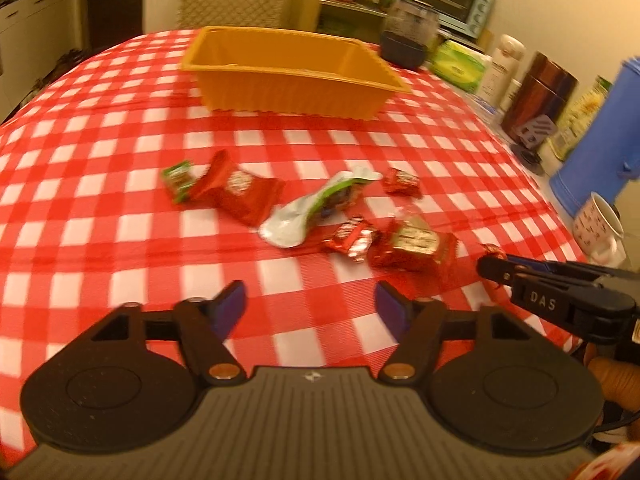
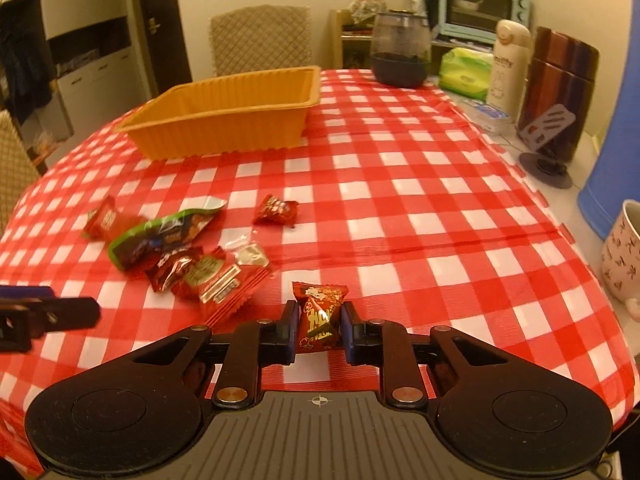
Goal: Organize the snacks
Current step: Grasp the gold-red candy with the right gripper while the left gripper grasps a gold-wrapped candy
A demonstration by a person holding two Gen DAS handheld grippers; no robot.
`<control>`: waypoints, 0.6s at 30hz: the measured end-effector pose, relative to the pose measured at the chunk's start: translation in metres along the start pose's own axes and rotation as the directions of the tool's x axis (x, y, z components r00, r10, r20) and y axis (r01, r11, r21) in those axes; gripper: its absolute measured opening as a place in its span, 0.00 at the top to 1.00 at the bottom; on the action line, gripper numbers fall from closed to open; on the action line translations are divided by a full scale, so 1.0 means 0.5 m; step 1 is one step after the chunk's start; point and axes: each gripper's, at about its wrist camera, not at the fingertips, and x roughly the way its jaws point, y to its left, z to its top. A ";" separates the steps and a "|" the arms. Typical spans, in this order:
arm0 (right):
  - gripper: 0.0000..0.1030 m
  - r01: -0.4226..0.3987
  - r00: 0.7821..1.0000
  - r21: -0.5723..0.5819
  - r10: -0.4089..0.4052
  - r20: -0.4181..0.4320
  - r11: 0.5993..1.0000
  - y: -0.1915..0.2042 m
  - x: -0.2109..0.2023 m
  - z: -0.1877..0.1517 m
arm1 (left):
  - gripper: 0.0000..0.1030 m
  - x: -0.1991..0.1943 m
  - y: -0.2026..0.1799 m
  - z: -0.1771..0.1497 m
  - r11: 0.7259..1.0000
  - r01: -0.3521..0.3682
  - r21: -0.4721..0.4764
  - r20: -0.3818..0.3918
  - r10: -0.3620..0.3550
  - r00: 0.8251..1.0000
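On the checked tablecloth (image 2: 400, 208), the right gripper (image 2: 319, 326) has its jaws clamped on a red snack packet (image 2: 318, 312) — left gripper (image 1: 310, 300) jaws apart, empty.

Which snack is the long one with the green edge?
The long packet lying in the middle of the pile, green-edged with a silvery open end. The other snacks are small and red, including the one in the right tool.

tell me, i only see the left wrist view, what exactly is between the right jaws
Observer: A small red snack packet with a cartoon print, standing upright, pinched by the right gripper.
Operator: is the orange ribbed plastic bin empty
Observer: From the right wrist view, the orange ribbed plastic bin shows no snacks in the part of its inside that is visible.
Operator: the green pouch, what's its front like
Observer: The green-edged foil pouch has a dark printed front.
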 end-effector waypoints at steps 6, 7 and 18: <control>0.78 -0.002 1.000 0.038 0.002 -0.001 0.999 -0.016 0.001 0.002 | 0.48 0.028 -0.048 0.026 0.994 0.091 0.061 0.005 -0.091 0.996; 0.78 -0.001 1.000 0.049 0.001 0.001 0.999 -0.019 0.000 0.003 | 0.48 0.033 -0.056 0.030 0.992 0.105 0.069 0.005 -0.106 0.994; 0.78 0.020 1.000 0.148 -0.022 0.015 0.989 -0.061 -0.003 0.010 | 0.37 0.107 -0.132 0.055 0.963 0.161 0.216 -0.026 -0.159 0.987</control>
